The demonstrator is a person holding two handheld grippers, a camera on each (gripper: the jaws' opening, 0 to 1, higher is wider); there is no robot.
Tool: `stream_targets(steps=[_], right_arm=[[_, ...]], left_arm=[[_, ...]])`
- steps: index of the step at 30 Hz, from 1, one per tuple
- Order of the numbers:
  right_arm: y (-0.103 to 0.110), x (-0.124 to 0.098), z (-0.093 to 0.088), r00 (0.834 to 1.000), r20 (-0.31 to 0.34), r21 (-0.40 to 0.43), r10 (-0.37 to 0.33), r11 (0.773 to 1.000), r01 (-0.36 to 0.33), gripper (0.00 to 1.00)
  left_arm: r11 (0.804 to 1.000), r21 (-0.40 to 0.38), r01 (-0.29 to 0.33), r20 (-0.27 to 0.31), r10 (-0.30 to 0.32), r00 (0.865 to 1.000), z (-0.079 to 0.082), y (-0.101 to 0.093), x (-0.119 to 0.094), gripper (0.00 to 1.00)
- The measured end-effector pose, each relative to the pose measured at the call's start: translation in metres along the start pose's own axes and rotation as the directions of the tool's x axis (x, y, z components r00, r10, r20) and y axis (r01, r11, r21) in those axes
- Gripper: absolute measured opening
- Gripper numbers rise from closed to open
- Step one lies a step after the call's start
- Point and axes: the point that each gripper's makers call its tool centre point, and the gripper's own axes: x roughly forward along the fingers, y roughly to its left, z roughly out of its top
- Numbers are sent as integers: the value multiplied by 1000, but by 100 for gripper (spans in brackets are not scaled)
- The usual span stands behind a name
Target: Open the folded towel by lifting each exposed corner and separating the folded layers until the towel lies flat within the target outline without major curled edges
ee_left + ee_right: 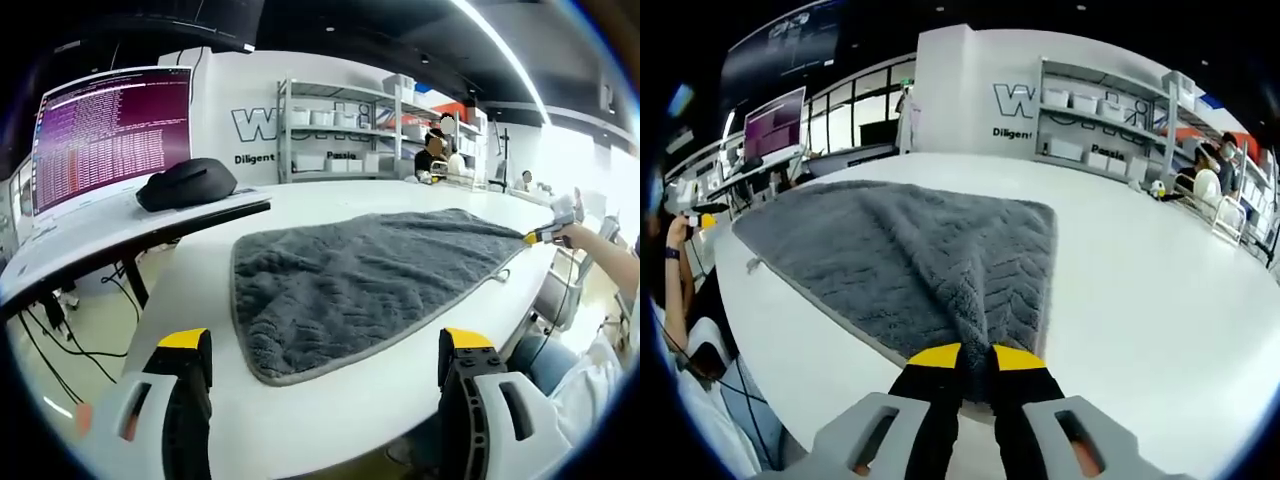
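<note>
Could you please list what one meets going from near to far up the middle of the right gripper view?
Right gripper, shut on the towel's corner → grey towel → bare white table → white wall with lettering.

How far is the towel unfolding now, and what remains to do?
Mostly done: the grey towel lies spread in one layer on the white table. In hand: the right hand-held gripper is shut on a towel corner, bunching a ridge of cloth. The left hand-held gripper is open, short of the near edge. Left: release and flatten that corner. I see no target outline.
</note>
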Motion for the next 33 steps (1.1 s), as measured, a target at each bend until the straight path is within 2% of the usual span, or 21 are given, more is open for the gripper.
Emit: stream_targets(steps=[11, 28, 33], right_arm=[[-13, -14, -10, 999, -32, -13, -16, 1000, 16, 7], [-44, -39, -27, 996, -49, 29, -68, 997, 70, 8], [-45, -42, -29, 996, -43, 44, -76, 996, 78, 8]], left_arm=[[1000, -5, -2, -4, 2, 1000, -1, 1, 0, 92], [1000, -2, 1, -11, -1, 1000, -3, 0, 1, 92], [1000, 0, 2, -15, -2, 1000, -4, 0, 1, 92]])
